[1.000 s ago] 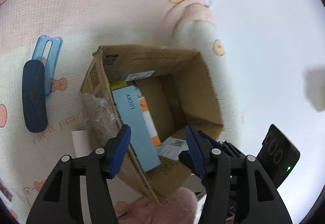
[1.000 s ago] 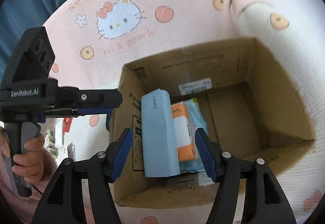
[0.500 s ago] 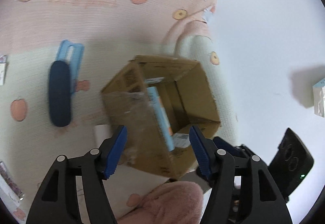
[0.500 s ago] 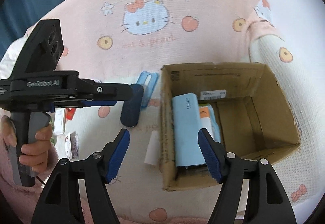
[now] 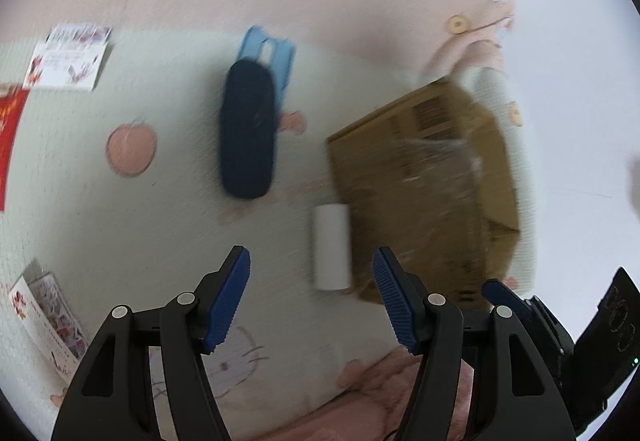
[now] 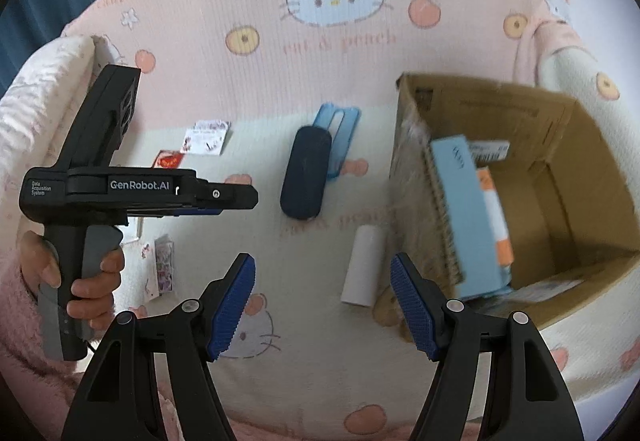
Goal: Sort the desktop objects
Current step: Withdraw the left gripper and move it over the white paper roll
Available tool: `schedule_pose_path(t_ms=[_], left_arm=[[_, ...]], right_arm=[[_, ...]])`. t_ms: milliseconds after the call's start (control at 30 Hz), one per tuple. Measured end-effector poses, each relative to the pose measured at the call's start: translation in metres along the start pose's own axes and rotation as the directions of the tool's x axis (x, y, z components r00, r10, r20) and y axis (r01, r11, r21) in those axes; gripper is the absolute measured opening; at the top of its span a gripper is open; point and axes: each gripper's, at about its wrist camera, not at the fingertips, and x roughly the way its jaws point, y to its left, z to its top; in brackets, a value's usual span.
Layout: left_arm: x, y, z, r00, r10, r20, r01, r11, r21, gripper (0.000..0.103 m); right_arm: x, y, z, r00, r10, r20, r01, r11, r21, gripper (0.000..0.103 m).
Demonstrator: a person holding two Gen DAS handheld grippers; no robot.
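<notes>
Left gripper (image 5: pixel 311 297): jaws stood wide apart with nothing between them, over the blanket (image 5: pixel 120 241).
Right gripper (image 6: pixel 323 299): jaws likewise spread and empty, pointing down at the blanket.
Box (image 6: pixel 560 177): open cardboard, at the right of the blanket; a light blue packet (image 6: pixel 468 217) stood on edge inside against its left wall, an orange-and-white one just behind it.
White roll (image 6: pixel 362 265): lay on the blanket just beside the box's left wall.
Dark case (image 6: pixel 306 171): lay left of the box, partly over a light blue clip (image 6: pixel 340 129).
Cards (image 6: pixel 206 137): scattered farther left.
Hand (image 6: pixel 86 275): gripped the left gripper's handle.
</notes>
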Motion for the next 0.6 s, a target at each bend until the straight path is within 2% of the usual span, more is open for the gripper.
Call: schedule_pose_path(t_ms=[167,300,400,467,500,600], left_arm=[[0.022,0.02,-0.007,0.999,0.016,-0.032,-0.017,1.0,-0.018,0.068],[0.039,0.029,-0.009,0.999,-0.011,-0.047,0.01,1.0,-0.026,0.068],[0.057,0.032,-0.01,0.997,-0.047,-0.06,0.045,0.999,-0.024,0.068],[0.068,0.032,-0.01,0.995,-0.069,-0.074,0.067,0.997,-0.033,0.068],[0.075,0.032,-0.009,0.993,-0.084,-0.083,0.081,0.996,-0.04,0.068],[0.093,0.034,-0.007,0.982,-0.149,-0.117,0.141,0.987,-0.074,0.068]], right_arm=[[0.026,0.001,-0.018,0.999,0.044,-0.028,-0.042,0.998,0.052,0.068],[0.057,-0.014,-0.034,0.997,0.034,-0.063,-0.022,0.982,0.188,0.068],[0.074,-0.029,-0.048,0.998,0.045,-0.04,-0.029,0.945,0.327,0.068],[0.083,-0.041,-0.06,0.998,0.065,-0.004,-0.057,0.896,0.44,0.068],[0.087,-0.048,-0.069,0.997,0.072,0.023,-0.073,0.855,0.514,0.068],[0.088,-0.052,-0.08,0.996,-0.029,0.086,-0.024,0.83,0.557,0.068]])
